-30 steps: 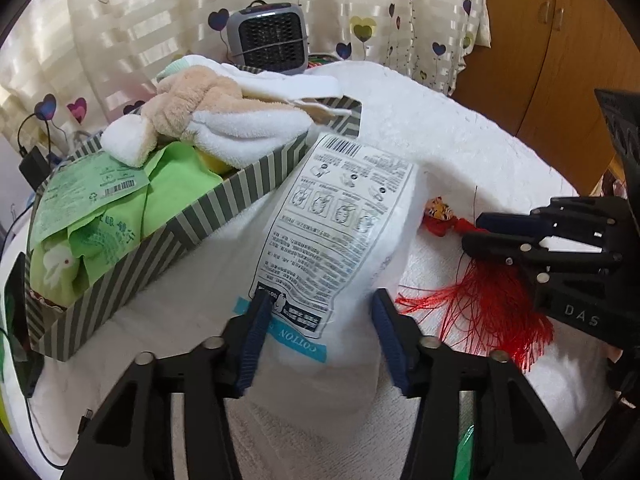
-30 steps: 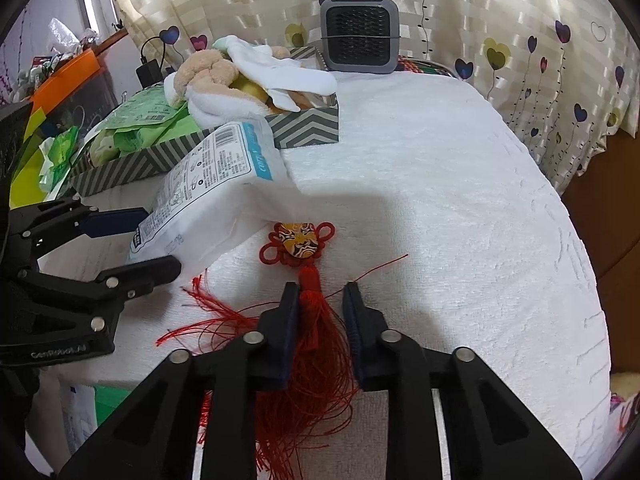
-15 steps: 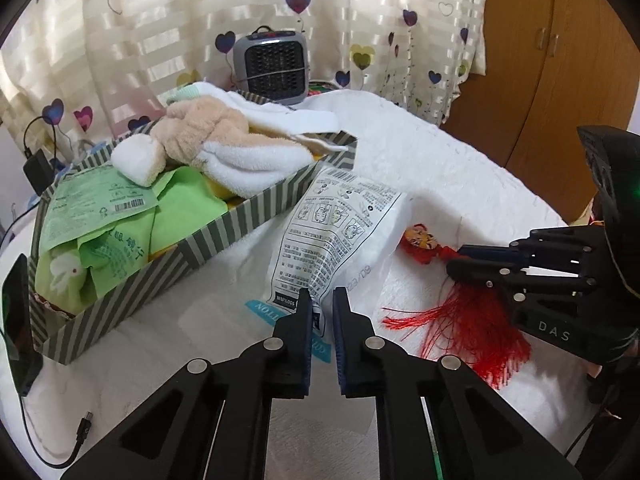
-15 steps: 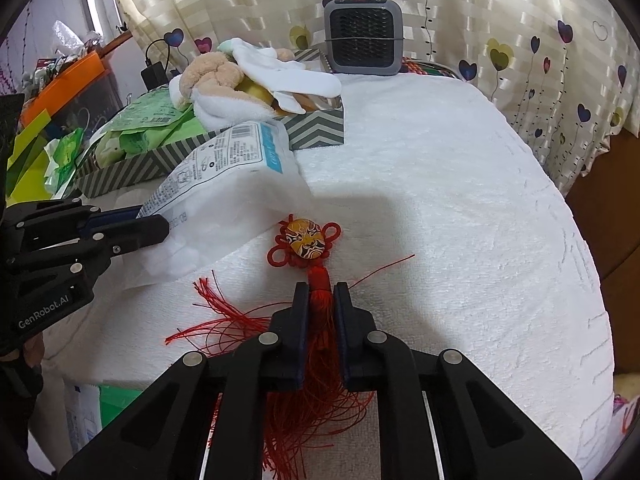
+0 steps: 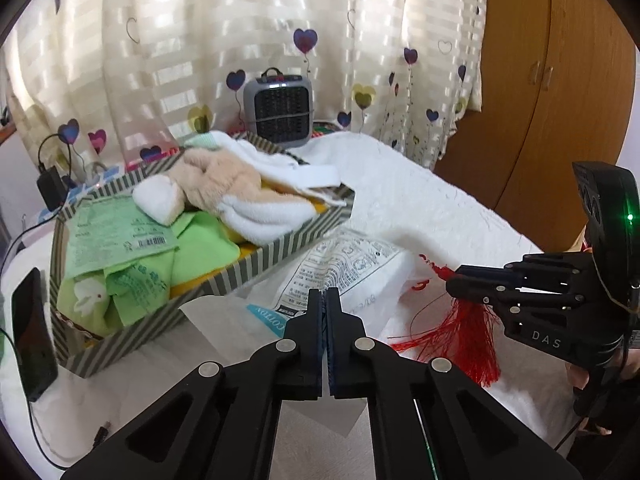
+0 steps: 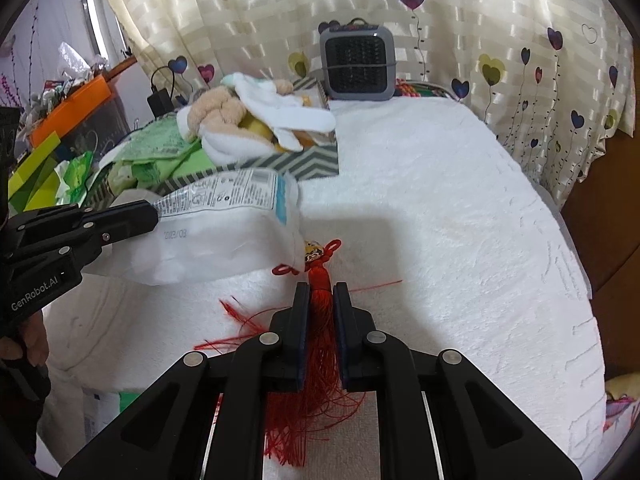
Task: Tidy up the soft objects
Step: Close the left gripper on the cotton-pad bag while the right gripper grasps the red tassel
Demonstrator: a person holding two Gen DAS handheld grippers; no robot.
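A white cotton-pad bag [image 5: 352,272] [image 6: 224,232] with printed text hangs lifted off the white cloth, pinched at its flat end by my shut left gripper [image 5: 324,300] [image 6: 154,214]. Beside it lies a red tassel with a knot ornament [image 6: 318,280] [image 5: 460,332]; my right gripper [image 6: 320,292] [image 5: 450,284] is shut on the tassel's neck, strands spilling below the fingers. The striped box [image 5: 256,260] [image 6: 312,160] behind holds a beige plush toy [image 5: 224,184], white towels [image 6: 288,116] and green packs [image 5: 120,236].
A grey heater [image 5: 278,110] [image 6: 356,64] stands at the back by the heart-print curtain. A phone [image 5: 32,332] and cables lie left of the box. A wooden wardrobe [image 5: 560,100] stands right. An orange bin [image 6: 68,104] and clutter sit at far left.
My left gripper closed on the bag's end and rose, lifting the bag off the cloth. My right gripper closed on the tassel's neck and stayed in place.
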